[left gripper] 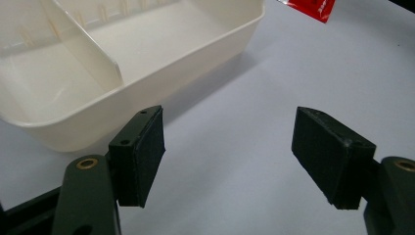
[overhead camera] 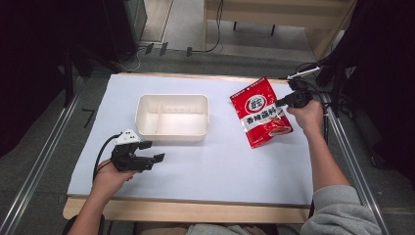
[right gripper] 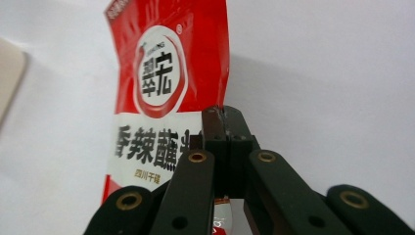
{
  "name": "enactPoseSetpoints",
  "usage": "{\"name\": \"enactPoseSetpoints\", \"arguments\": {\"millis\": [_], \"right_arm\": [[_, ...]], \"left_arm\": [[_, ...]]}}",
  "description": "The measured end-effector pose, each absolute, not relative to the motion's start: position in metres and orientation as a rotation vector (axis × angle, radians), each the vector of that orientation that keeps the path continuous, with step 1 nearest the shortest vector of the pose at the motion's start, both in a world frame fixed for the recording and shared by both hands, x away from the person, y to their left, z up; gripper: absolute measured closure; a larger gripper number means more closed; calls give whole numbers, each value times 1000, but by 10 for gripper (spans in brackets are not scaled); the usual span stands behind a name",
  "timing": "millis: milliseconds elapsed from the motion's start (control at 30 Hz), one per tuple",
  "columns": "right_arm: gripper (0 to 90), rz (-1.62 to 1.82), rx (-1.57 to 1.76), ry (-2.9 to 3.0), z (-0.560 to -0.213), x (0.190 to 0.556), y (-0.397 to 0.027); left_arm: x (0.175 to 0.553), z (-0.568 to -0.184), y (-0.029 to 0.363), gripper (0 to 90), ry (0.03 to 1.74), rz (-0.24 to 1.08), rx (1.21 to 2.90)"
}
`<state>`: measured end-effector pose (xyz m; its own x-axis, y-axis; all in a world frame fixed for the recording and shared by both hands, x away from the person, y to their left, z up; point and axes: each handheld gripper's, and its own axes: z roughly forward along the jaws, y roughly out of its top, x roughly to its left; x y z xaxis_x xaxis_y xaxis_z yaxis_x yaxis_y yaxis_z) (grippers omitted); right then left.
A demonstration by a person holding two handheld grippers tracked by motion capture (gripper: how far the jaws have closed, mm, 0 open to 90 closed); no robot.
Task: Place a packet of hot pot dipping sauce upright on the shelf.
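right gripper (right gripper: 222, 115) pinching red pouch (overhead camera: 262, 112) by its 3 o'clock edge | left gripper (left gripper: 230, 156) spread, idle | I fear the thin-edge grip slips, pouch drops short of white tray (overhead camera: 147, 129) at 9 o'clock

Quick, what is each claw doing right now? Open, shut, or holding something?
Left gripper: open, holding nothing, near the white divided tray.
Right gripper: shut on the edge of the red seasoning packet.
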<state>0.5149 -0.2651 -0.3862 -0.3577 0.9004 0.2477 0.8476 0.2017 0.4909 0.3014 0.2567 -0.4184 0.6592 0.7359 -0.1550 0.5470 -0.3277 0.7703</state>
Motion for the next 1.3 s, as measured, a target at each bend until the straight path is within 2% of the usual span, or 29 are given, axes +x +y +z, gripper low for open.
{"name": "enactPoseSetpoints", "arguments": {"millis": [533,1300], "right_arm": [[900,1046,1465,2423,-336,479,-229],[900,1126,1291,2413,-282,462,-196]], "left_arm": [[301,-418,257,292,1000,284,2010],[301,-418,258,292,999,283,2007]]}}
